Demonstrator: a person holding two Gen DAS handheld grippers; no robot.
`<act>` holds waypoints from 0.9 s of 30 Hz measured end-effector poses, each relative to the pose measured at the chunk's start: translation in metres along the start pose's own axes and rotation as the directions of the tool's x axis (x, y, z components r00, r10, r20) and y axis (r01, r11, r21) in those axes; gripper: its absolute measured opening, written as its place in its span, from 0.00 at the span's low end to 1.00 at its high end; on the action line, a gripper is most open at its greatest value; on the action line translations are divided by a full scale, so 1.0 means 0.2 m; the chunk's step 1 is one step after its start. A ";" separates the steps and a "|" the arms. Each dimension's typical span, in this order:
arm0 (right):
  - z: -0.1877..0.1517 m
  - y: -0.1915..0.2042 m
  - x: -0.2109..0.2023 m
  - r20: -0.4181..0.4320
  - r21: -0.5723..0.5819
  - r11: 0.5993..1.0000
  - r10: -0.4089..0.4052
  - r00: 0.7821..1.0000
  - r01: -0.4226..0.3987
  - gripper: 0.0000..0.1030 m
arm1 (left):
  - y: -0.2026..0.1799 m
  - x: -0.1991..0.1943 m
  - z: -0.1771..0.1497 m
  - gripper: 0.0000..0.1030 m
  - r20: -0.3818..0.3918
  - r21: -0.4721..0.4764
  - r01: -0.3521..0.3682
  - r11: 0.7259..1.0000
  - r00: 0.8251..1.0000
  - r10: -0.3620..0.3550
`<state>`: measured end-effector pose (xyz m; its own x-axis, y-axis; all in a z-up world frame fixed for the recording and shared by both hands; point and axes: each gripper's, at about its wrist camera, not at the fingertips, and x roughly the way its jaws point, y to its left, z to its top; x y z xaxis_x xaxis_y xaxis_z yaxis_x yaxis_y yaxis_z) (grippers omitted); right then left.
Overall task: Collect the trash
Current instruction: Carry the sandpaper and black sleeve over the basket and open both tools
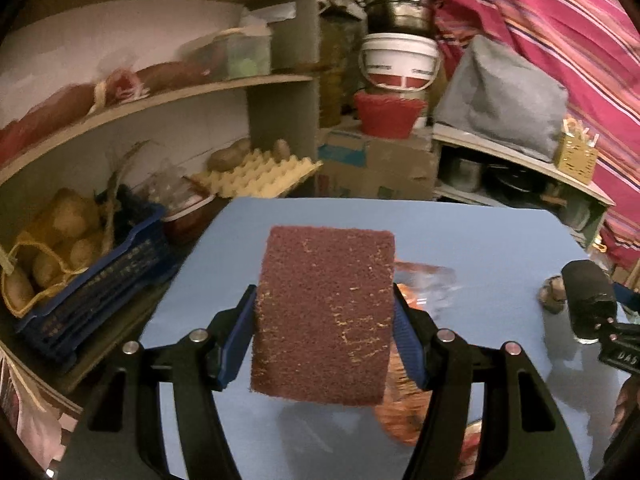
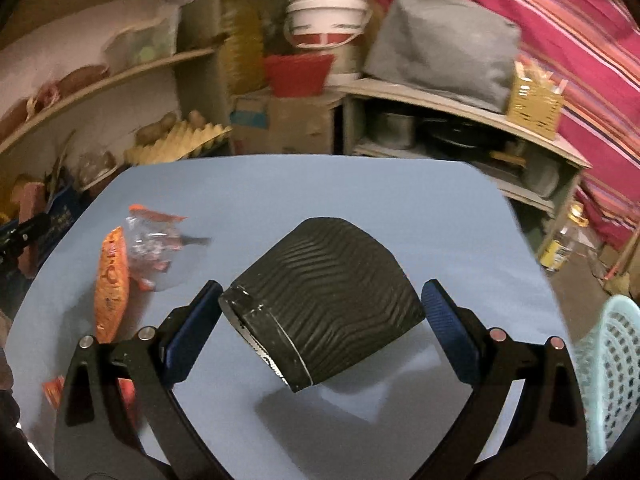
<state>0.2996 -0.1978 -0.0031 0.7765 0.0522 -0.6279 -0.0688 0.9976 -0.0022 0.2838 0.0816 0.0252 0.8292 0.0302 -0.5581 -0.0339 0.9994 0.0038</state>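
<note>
Maroon scouring pad (image 1: 324, 316) pinched in the left gripper (image 1: 324, 316), black ribbed cup (image 2: 324, 304) between the right gripper (image 2: 324, 320)'s jaws – whether they clamp it I cannot tell – both lifted, next to the pale basket (image 2: 616, 364) at near right.

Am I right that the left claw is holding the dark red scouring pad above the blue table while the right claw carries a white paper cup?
Not quite: the cup in the right claw is black and ribbed, not white, as the right wrist view shows. The left claw does hold the dark red scouring pad above the blue table.

Dim warm light, motion blur, fisheye-warped edges.
</note>
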 end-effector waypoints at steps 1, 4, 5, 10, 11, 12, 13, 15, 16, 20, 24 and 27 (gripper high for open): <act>-0.01 -0.07 -0.04 0.008 0.010 1.000 -0.015 1.000 0.015 0.94 | -0.04 -0.01 0.01 0.61 0.005 0.006 0.011 1.000 1.000 -0.011; -0.03 -0.21 -0.14 0.025 0.032 0.998 -0.048 0.999 0.047 0.94 | -0.16 -0.02 0.02 0.61 0.006 0.020 0.044 0.999 0.999 -0.045; -0.04 -0.29 -0.18 0.032 0.042 0.997 -0.067 0.997 0.066 0.94 | -0.19 -0.02 0.03 0.61 0.004 0.023 0.057 0.998 0.998 -0.057; -0.13 -0.58 -0.34 0.042 0.074 0.987 -0.144 0.989 0.141 0.94 | -0.44 -0.05 0.03 0.61 0.002 0.061 0.130 0.990 0.991 -0.131; -0.15 -0.62 -0.37 0.040 0.082 0.985 -0.158 0.987 0.155 0.94 | -0.48 -0.05 0.02 0.61 0.002 0.070 0.140 0.988 0.990 -0.141; -0.17 -0.68 -0.39 0.038 0.090 0.982 -0.172 0.984 0.168 0.94 | -0.54 -0.06 0.02 0.61 -0.001 0.081 0.152 0.985 0.988 -0.153; -0.20 -0.76 -0.42 0.034 0.102 0.977 -0.191 0.981 0.187 0.94 | -0.59 -0.06 0.02 0.61 -0.005 0.092 0.166 0.982 0.986 -0.166; -0.24 -0.87 -0.47 0.029 0.122 0.969 -0.220 0.975 0.215 0.94 | -0.69 -0.06 0.00 0.61 -0.012 0.105 0.191 0.976 0.982 -0.191; -0.26 -0.92 -0.49 0.027 0.132 0.965 -0.231 0.973 0.226 0.94 | -0.74 -0.07 0.00 0.61 -0.015 0.114 0.205 0.972 0.979 -0.205; -0.36 -1.18 -0.60 0.009 0.198 0.941 -0.281 0.960 0.274 0.94 | -0.95 -0.12 -0.02 0.61 -0.015 0.138 0.257 0.956 0.966 -0.258; -0.44 -1.40 -0.66 -0.014 0.260 0.912 -0.326 0.945 0.318 0.94 | -1.18 -0.16 -0.04 0.61 -0.020 0.160 0.294 0.942 0.956 -0.294; -0.48 -1.53 -0.66 -0.037 0.294 0.897 -0.333 0.942 0.329 0.94 | -1.35 -0.19 -0.07 0.61 -0.032 0.192 0.323 0.927 0.946 -0.323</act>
<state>0.1577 -0.5142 0.0063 0.7316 -0.2850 -0.6193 0.3780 0.9256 0.0206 0.2530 -0.1905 0.0330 0.7774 -0.2949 -0.5556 0.3435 0.9390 -0.0176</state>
